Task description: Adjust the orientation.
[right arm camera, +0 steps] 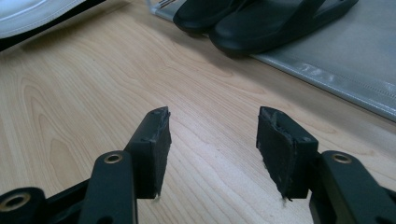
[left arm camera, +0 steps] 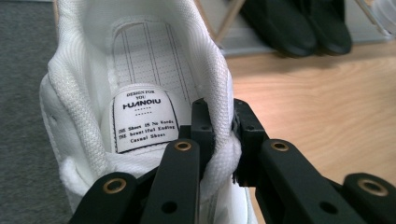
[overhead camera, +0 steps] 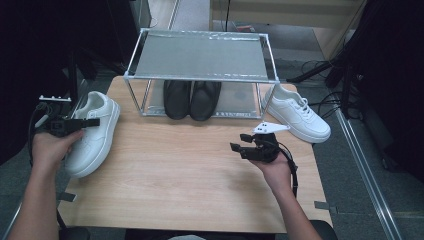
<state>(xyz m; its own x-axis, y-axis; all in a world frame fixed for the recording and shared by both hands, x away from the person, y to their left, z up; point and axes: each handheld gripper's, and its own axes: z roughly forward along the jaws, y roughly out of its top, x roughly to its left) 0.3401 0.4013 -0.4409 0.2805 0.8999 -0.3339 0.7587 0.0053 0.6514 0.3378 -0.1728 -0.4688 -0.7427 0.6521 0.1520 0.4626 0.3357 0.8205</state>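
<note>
My desk (overhead camera: 200, 170) is pale wood, with grey floor and cables around it. A metal rack (overhead camera: 200, 55) stands at its far edge, black shoes (overhead camera: 192, 99) beneath. One white shoe (overhead camera: 300, 112) lies right; another white shoe (overhead camera: 95, 132) lies at the left edge. My left tongs (left arm camera: 219, 135) pinch its heel collar; that view shows the insole label (left arm camera: 142, 119). My right tongs (right arm camera: 212, 144) gape wide over bare wood.

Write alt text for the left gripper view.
The left gripper pinches the padded heel collar of a white sneaker, one black jaw inside the shoe and one outside. A printed label sits on the insole; a pair of black shoes rests farther off on the wooden table.
</note>
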